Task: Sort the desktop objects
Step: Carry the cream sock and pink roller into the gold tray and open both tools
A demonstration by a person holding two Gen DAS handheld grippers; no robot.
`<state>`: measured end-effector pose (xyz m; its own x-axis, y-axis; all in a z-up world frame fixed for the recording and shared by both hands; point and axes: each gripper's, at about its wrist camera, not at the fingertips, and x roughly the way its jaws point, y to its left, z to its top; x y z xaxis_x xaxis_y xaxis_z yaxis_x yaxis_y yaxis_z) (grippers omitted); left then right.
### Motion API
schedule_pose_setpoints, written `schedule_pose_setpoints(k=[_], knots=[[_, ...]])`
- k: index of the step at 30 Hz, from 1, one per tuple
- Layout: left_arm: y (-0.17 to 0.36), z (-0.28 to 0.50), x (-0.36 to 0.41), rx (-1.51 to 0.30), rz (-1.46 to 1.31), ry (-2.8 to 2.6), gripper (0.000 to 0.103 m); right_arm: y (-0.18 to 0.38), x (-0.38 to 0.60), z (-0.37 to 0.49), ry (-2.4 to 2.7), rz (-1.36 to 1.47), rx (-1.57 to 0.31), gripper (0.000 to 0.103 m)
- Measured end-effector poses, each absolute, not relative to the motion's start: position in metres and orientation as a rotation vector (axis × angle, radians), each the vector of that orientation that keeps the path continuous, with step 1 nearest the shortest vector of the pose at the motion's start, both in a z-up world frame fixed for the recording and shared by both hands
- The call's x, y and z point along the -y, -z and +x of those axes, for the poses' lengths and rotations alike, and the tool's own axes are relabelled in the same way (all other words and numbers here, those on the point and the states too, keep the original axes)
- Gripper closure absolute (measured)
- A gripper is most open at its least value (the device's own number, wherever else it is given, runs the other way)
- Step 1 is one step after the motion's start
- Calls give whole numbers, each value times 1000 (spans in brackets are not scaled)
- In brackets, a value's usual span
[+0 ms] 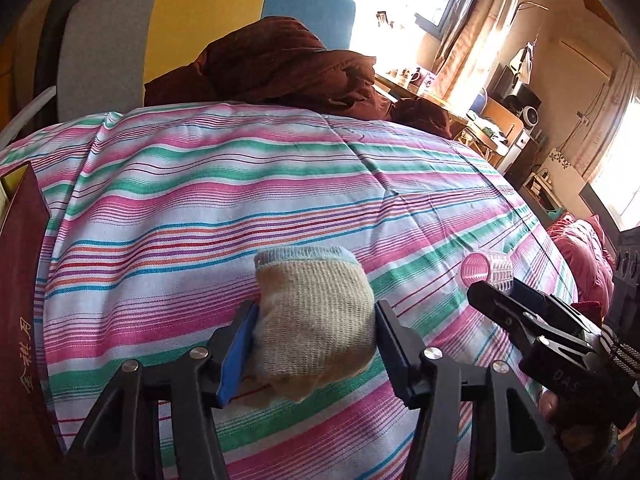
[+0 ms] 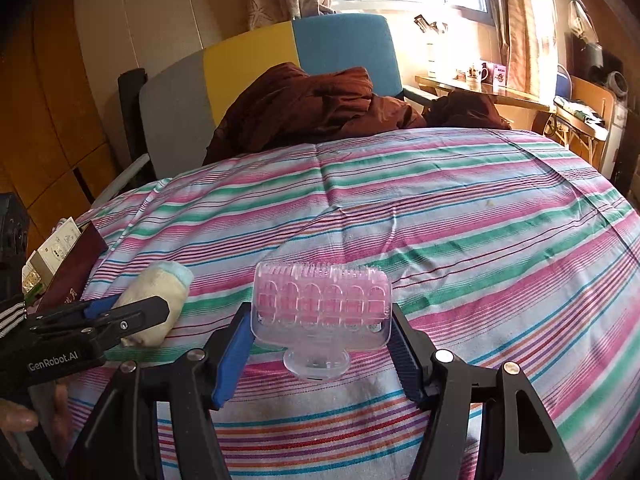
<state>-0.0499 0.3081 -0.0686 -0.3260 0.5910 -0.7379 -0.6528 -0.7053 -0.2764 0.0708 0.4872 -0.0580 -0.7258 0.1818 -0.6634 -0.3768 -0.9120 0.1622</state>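
A rolled beige sock (image 1: 316,320) with a pale blue cuff sits between the blue-padded fingers of my left gripper (image 1: 314,340), which is shut on it just over the striped sheet (image 1: 240,180). In the right wrist view the same sock (image 2: 164,292) shows at the lower left in the left gripper (image 2: 120,314). My right gripper (image 2: 320,340) is shut on a pink hair roller in a clear plastic clip (image 2: 322,300), held sideways. From the left wrist view, the roller (image 1: 486,270) sticks out past the right gripper (image 1: 494,294) at the right.
A dark red booklet (image 2: 76,268) and a small box lie at the bed's left edge. A brown crumpled quilt (image 2: 312,104) lies at the far end against a grey, yellow and blue headboard (image 2: 248,60). A cluttered desk (image 2: 480,88) stands by the window.
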Motion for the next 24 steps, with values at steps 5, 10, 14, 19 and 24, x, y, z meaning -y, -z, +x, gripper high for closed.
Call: schedule_pose_setpoints(k=[5,10,14,19,24], knots=[[60,-40,-291,-68,-1089,-2082,44,52,-470,69,-2673,-976,-383,38],[30,-24,-258,-52,-993,-2129,44,45,-446,63,-2732,-989,-354,38],[4,-21,-219,-22,-920,-2198,44,36,-416,52,-2808,-1004,-329,38],[-19,-38,-156,71,-887,-2320,44,19,-363,33,-2943,-1018,-248,38],[-28,-64,-92,124,-887,-2473,44,4,-308,10,-3075,-1030,-152,38]])
